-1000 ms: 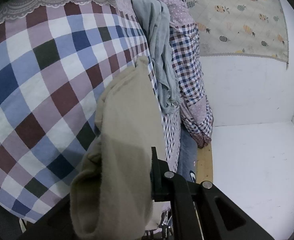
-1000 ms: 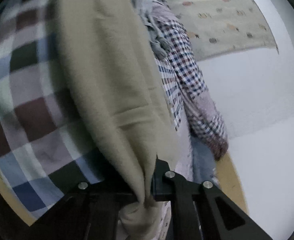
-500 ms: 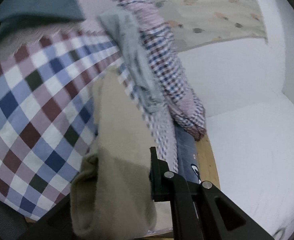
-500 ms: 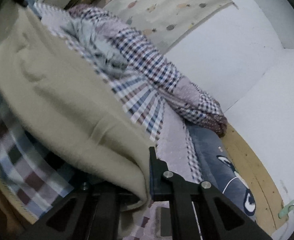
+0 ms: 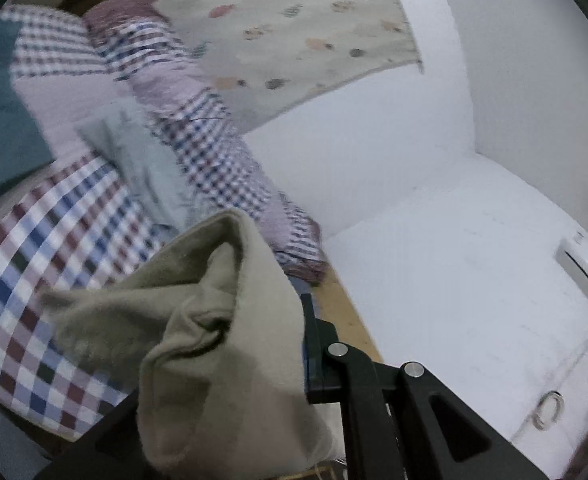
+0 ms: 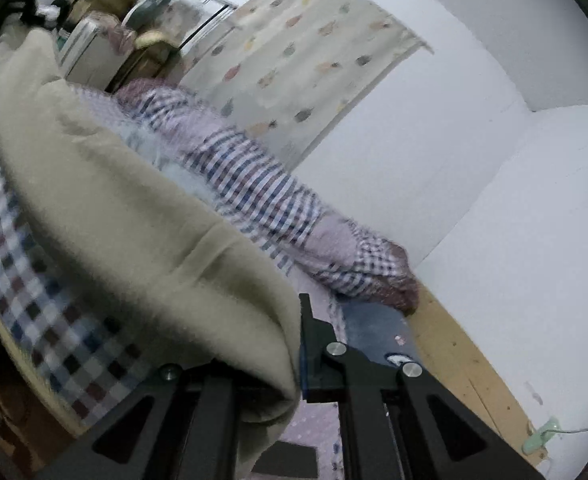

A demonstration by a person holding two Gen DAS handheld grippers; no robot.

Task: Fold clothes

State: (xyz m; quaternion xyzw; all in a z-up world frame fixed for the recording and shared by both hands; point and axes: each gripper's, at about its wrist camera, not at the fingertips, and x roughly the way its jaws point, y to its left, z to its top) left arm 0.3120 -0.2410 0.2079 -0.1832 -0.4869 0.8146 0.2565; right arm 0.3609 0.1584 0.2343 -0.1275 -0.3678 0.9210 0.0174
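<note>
Both claws, left (image 5: 294, 360) and right (image 6: 289, 360), clamp the beige garment (image 6: 133, 216), stretched lengthwise away up-left.

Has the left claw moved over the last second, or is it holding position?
Yes. The left claw, shut on the beige garment, has swung up and right: the checked sheet has slid down-left and the white wall now fills more of its view.

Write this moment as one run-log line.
left gripper: shut on beige garment | right gripper: shut on beige garment | garment lifted over checked bedspread
</note>
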